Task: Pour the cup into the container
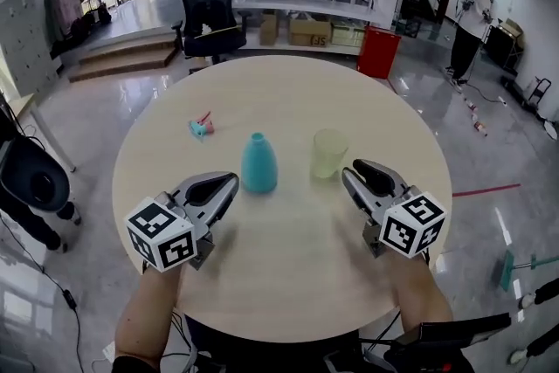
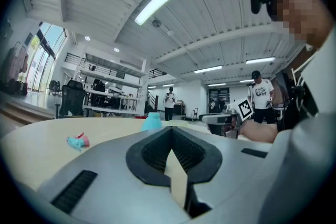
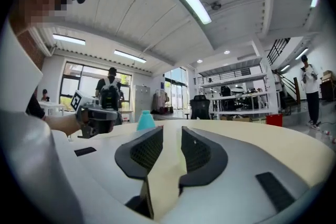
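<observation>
Currently, the cup (image 1: 330, 153) is standing upright on the round table (image 1: 288, 275), just right of the teal container (image 1: 258, 163). Nearby, the right gripper (image 1: 352, 172) is hovering with jaws slightly apart and empty. The left gripper (image 1: 229, 182) is keeping its empty jaws pressed together.

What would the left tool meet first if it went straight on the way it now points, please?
Probably the teal container, which stands just ahead of the left tool; in the left gripper view its top sits slightly left of centre, so the contact might be glancing.
</observation>
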{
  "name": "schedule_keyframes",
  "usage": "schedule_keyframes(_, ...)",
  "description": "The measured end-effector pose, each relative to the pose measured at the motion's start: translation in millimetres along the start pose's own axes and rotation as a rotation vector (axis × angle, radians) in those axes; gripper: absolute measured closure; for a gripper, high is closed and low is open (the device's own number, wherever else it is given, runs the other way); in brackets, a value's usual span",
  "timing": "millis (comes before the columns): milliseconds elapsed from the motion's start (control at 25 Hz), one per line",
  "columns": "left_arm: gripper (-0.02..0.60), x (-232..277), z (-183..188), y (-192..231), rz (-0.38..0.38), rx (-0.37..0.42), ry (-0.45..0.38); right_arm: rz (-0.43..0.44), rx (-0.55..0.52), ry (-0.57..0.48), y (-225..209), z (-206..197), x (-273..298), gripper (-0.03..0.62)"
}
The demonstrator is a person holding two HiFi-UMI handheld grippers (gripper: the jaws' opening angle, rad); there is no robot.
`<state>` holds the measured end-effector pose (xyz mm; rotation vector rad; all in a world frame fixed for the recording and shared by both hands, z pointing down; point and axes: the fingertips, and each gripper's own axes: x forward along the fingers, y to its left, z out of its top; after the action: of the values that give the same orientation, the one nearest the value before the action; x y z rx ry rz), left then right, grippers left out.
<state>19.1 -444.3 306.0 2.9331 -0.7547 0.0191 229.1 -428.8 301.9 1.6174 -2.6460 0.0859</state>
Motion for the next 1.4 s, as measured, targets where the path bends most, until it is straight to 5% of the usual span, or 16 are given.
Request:
schedule_keyframes(160,0.581,-32,18,-41,0.035,0.024,-0.075,0.112,0.009,-0.027,48,4,-8,0.572)
schedule_keyframes(360,0.581,-72,-4,-85,0.114,0.043,-0.055,0.163,0.026,-0.076,96,15,-39,0.574)
schedule_keyframes(560,0.581,-107,-17,-137,0.14,-0.008,-0.075,0.136,-0.004,-0.06,137,10,-95,0.574)
schedule_keyframes(800,0.581,-151,-24,-220,0.121,0.022,-0.067,0.112,0.026,-0.083,185,5,-185,0.576)
schedule_keyframes(1400,0.581,-344,-71,-438,0.18,-0.028,-0.062,0.175,0.001,-0.014,376,-25,-408,0.576)
